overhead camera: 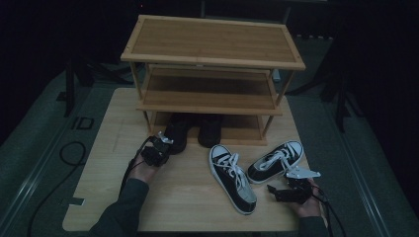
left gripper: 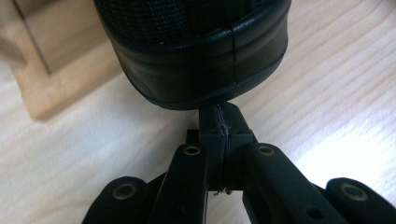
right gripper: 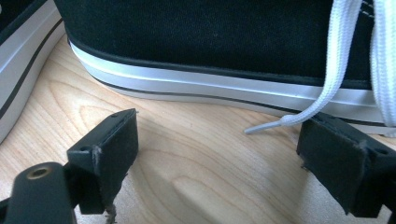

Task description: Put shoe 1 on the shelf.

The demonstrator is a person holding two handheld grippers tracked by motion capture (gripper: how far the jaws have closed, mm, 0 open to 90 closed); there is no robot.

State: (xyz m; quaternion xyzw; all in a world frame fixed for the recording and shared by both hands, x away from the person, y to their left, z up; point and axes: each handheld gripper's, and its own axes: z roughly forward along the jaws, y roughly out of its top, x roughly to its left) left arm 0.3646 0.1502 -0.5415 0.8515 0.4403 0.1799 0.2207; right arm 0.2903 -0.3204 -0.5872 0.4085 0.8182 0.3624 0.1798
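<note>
The left gripper is seen with its jaws pressed together on nothing, their tips just at the heel of an all-black shoe. That shoe is set on the table at the foot of the wooden rack, beside a second black shoe. The right gripper is held with its jaws wide apart, nothing between them, close to the side of a black-and-white sneaker. Another sneaker lies in between, on the table.
</note>
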